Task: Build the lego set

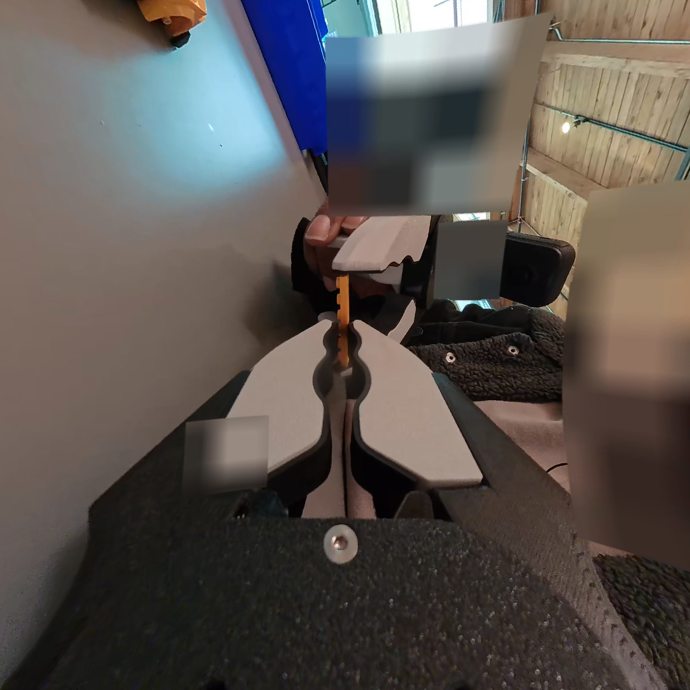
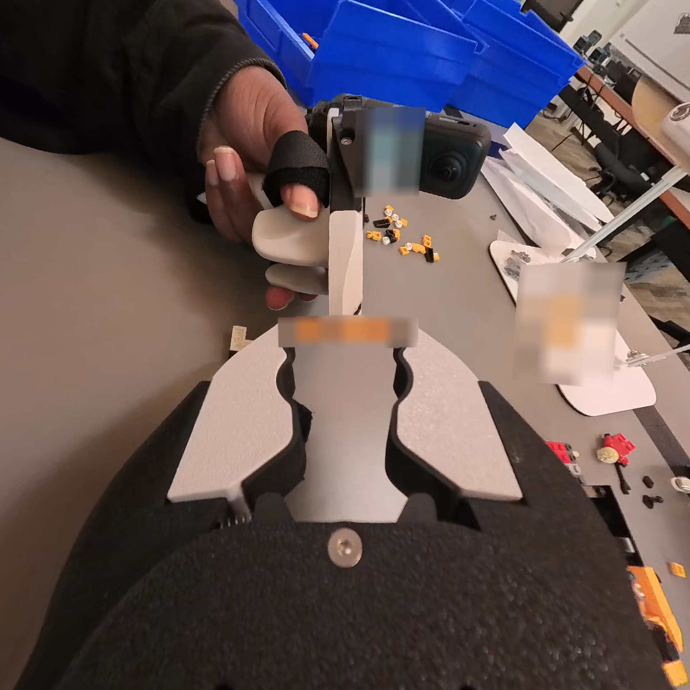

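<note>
My left gripper [image 1: 342, 325] is shut on a thin orange lego plate [image 1: 342, 298], seen edge-on and sticking out past the fingertips. A small white piece sits at the plate's inner end, inside the jaws. In the right wrist view the left gripper [image 2: 345, 308] hangs fingers-down in a person's hand above the grey table [image 2: 112, 298]. The plate [image 2: 343, 330] shows there only as orange under a blur patch. My right gripper [image 2: 343, 349] is open wide, its fingertips at either end of the plate. One of its fingers [image 1: 373, 250] meets the plate's far end.
Loose small orange, black and white pieces [image 2: 401, 235] lie on the table behind the grippers. Blue bins [image 2: 392, 48] stand at the back. A white stand base [image 2: 612, 392], red pieces [image 2: 616, 448] and an orange build [image 2: 649, 605] are at the right. A cream piece [image 2: 239, 336] lies at the left. My left and right fingertips are right by each other.
</note>
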### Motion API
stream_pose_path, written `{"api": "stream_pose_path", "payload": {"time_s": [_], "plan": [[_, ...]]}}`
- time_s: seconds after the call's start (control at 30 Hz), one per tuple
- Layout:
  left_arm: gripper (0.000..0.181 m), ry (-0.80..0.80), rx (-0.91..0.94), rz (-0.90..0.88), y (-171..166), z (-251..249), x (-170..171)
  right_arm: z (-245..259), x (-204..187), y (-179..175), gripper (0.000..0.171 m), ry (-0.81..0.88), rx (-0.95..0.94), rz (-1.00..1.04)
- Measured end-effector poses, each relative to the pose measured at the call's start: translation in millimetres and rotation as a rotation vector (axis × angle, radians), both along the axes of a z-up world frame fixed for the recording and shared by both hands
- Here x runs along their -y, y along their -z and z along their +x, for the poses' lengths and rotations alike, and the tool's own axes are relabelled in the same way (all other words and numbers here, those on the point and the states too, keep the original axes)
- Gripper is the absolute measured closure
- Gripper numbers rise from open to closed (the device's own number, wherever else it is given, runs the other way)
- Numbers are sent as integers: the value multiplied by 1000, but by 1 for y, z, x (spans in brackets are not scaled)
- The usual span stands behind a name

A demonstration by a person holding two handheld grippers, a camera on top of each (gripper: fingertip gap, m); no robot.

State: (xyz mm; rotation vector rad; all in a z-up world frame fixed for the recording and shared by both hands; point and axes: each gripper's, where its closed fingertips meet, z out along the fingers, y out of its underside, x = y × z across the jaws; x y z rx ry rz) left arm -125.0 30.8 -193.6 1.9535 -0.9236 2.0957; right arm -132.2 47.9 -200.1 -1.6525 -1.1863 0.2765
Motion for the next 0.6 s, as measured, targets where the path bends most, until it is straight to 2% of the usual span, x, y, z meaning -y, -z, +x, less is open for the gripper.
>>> {"api": "stream_pose_path", "payload": {"time_s": [0.13,0.17,0.27,0.33,0.4,0.5,0.6], "plan": [[177,5,-10,99,1,-1,0,-1,3,2,120,-22,-48,-52],[170,6,-13,164,1,-3,-2,-1,4,3,120,-30,-73,-83],[148,49,-48,478,3,-15,-9,-2,11,10,120,-70,-98,-184],[141,113,-87,763,10,-27,-10,-6,16,16,120,-95,-82,-224],[131,189,-115,960,18,-36,-6,-9,21,22,120,-111,-60,-255],[126,243,-112,1097,27,-37,5,-11,25,27,120,-120,-42,-289],[119,333,-149,1193,51,-41,18,-12,27,29,120,-122,-38,-307]]}}
